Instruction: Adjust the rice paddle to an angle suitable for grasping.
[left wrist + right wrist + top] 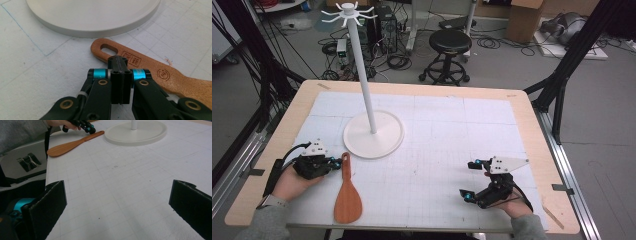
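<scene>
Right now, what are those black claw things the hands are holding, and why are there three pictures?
A person holds a grabbing tool in each hand. One picture looks down from above the table. The other two come from small cameras riding on each tool. The left claw is pinched shut with nothing in it, right beside the handle of a wooden spatula that lies flat on the white mat. The right claw is wide open and holds nothing. Behind the spatula stands a white hanging stand with a round base and hooks on top.
</scene>
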A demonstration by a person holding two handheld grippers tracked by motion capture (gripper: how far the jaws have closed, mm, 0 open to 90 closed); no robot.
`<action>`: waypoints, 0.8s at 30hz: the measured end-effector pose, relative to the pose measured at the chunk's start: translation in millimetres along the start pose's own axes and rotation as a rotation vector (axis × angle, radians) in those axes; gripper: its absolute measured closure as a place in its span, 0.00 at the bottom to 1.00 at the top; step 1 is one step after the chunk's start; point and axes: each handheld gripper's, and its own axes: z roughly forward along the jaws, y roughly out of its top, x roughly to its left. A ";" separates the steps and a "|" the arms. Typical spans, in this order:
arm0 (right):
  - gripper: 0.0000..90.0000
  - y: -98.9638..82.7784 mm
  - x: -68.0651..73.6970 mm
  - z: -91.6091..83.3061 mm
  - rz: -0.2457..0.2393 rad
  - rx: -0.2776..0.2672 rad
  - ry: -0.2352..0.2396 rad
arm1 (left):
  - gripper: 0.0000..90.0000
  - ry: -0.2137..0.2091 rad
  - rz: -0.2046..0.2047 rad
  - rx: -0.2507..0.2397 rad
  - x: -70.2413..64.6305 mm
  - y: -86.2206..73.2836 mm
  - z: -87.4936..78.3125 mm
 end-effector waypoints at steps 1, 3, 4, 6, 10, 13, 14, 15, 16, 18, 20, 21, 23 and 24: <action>0.00 -0.1 -0.2 0.0 -0.002 0.000 0.001 | 1.00 0.001 0.002 0.001 -0.9 0.3 -0.8; 0.00 0.0 0.2 -0.4 0.003 0.003 0.001 | 1.00 -0.012 0.002 -0.014 -4.4 1.3 -4.0; 0.00 0.0 -0.2 -0.6 0.000 0.001 0.002 | 1.00 -0.019 0.000 -0.026 -7.3 2.3 -6.1; 0.00 -0.1 -0.5 -1.1 0.001 0.000 0.001 | 1.00 -0.041 0.002 -0.047 -14.9 5.0 -8.7; 0.00 0.0 -0.1 -1.4 0.001 0.000 -0.003 | 1.00 -0.089 0.001 -0.071 -30.5 12.9 -7.7; 0.00 -0.1 -0.3 -1.4 -0.005 0.002 -0.003 | 1.00 -0.123 0.017 -0.070 -45.3 15.6 -6.4; 0.00 -0.2 -0.4 -1.4 -0.004 0.001 -0.003 | 1.00 -0.134 0.028 -0.079 -50.9 15.5 -6.6; 0.00 -0.3 -0.9 -1.3 -0.006 0.003 -0.002 | 1.00 -0.144 0.042 -0.087 -56.3 15.4 -7.7; 0.00 -0.4 -0.9 -1.1 -0.003 0.006 -0.002 | 1.00 -0.159 0.048 -0.098 -61.0 15.6 -8.8; 0.00 -0.8 -1.5 0.8 -0.009 0.023 0.002 | 1.00 -0.177 0.051 -0.117 -68.6 16.4 -9.1; 0.00 -1.4 -1.3 2.5 -0.009 0.037 0.006 | 1.00 -0.202 0.055 -0.114 -76.5 17.1 -6.9; 0.00 -1.5 -1.1 2.8 -0.011 0.041 0.007 | 1.00 -0.212 0.067 -0.102 -80.8 17.4 -5.2; 0.00 -1.0 -0.7 2.7 -0.007 0.032 0.018 | 1.00 -0.225 0.089 -0.076 -88.8 17.5 -1.1; 0.00 -0.8 -1.0 2.3 -0.006 0.022 0.018 | 1.00 -0.230 0.100 -0.063 -91.9 17.6 1.1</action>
